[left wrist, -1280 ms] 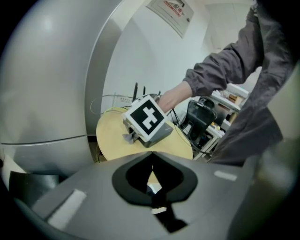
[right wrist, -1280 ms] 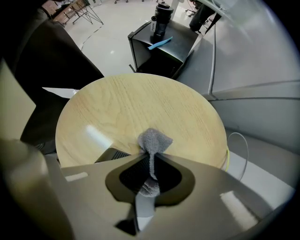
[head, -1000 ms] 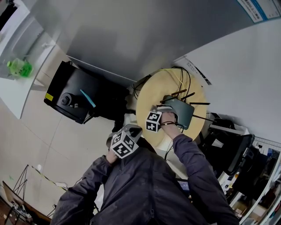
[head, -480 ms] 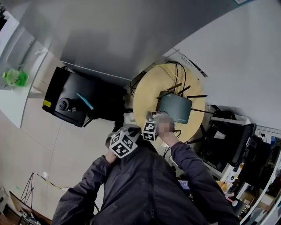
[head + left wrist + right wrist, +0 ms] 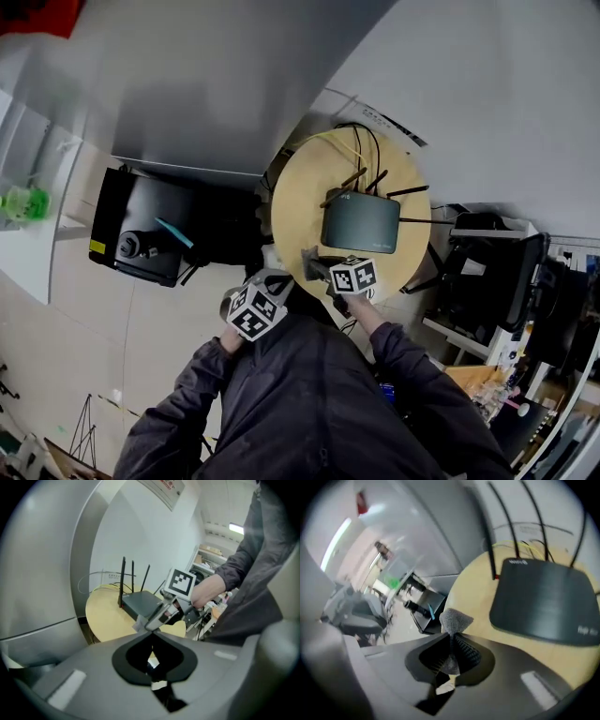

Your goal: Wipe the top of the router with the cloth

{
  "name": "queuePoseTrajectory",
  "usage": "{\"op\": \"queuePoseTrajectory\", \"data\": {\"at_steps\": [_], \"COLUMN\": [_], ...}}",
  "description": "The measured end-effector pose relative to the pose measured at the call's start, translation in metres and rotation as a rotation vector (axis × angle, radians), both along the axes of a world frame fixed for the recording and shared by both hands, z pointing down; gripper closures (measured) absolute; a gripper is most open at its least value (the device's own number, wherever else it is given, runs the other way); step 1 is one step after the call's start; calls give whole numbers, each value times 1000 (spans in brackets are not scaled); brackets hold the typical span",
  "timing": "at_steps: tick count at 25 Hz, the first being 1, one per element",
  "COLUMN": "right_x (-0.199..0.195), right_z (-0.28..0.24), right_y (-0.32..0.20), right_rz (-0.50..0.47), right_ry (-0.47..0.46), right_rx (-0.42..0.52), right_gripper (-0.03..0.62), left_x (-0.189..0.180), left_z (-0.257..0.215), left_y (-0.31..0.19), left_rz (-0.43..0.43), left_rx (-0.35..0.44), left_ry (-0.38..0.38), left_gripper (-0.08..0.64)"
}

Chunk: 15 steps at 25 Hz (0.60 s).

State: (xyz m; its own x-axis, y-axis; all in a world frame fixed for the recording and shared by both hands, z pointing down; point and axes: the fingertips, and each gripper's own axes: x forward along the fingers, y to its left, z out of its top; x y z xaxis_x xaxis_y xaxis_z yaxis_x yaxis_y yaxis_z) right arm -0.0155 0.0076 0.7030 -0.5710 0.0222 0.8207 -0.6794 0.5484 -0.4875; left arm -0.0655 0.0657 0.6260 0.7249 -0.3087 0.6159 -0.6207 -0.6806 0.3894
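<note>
The fingers (image 5: 466,653) of the right gripper (image 5: 451,639) are pressing together on the grey cloth (image 5: 454,619). They are pinching only a small fold of it, so a short tuft is sticking out in front of the tips. The fingers (image 5: 136,656) of the left gripper (image 5: 151,641) are also lying pressed together, but they are holding nothing, and this gripper is staying low beside the person's body, away from the desk (image 5: 295,211). The cloth is hanging over the near edge of the round desk, just beside the near left corner of the router (image 5: 361,222), and is not touching it. I think the first danger is coming from the small tuft: if the gripper is pressing down too low, the hard tips, not the cloth, are going to scrape the smooth dark top. The second danger is that the router is looking light and nothing is steadying it, so a strong stroke may be pushing it across the desk. The third is at the far side, where the antennas (image 5: 513,522) are standing up and the yellow cables (image 5: 352,141) are lying. A long stroke may be catching them with the cloth or the fingers. The fold may also be slipping out during rubbing.
</note>
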Motion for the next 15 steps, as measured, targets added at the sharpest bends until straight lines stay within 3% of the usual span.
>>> {"op": "queuePoseTrajectory", "data": {"at_steps": [9,15], "right_x": [12,28], "right_z": [25,39], "right_y": [-13,-30], "right_rz": [521,692], "right_ry": [-189,-230], "right_rx": [-251,-307], "right_gripper": [566,566], "left_x": [8,13], "left_z": [-2,-3], "left_y": [-2,-4], "left_rz": [74,92], "left_rx": [9,9], "left_ry": [-36,-54], "left_gripper": [558,558]}}
